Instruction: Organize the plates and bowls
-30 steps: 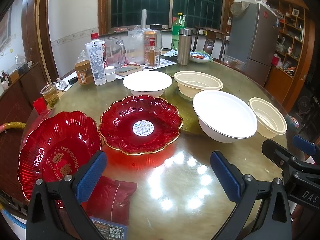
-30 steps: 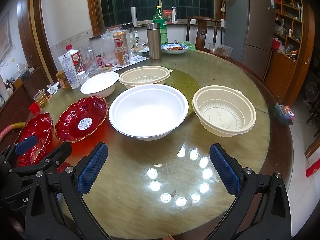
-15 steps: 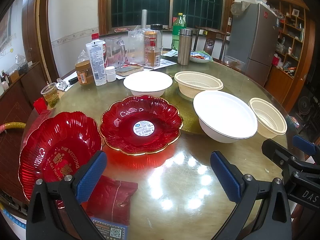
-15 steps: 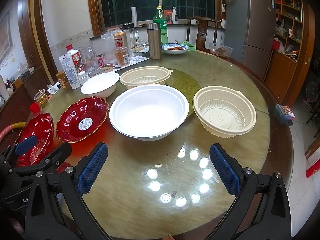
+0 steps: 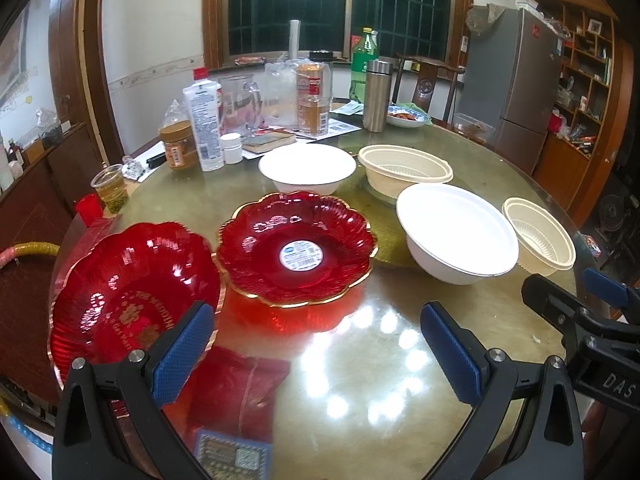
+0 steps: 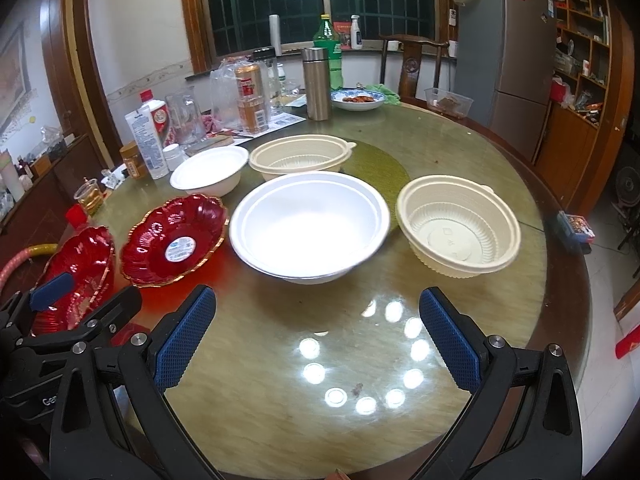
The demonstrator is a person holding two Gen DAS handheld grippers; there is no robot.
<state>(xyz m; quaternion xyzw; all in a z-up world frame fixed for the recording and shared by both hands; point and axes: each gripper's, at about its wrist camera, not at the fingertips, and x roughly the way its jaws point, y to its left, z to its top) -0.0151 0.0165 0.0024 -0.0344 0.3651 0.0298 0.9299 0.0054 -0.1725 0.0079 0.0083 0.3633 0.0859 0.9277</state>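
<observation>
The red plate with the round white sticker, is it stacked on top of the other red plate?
No, the red plate with the sticker lies flat on the table beside the other red plate, not on it.

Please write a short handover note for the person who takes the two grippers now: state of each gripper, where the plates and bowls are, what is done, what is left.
Left gripper: jaws open, empty, above the table's near edge.
Right gripper: jaws open, empty, facing the large white bowl.
On the glass table, each piece alone: red plate with lettering at near left, red plate with sticker beside it, small white bowl behind, the large white bowl in the middle, one cream ribbed bowl at the right, another cream ribbed bowl farther back.
Done: nothing is stacked yet.
Left: probably nest like with like; all of it remains.
</observation>
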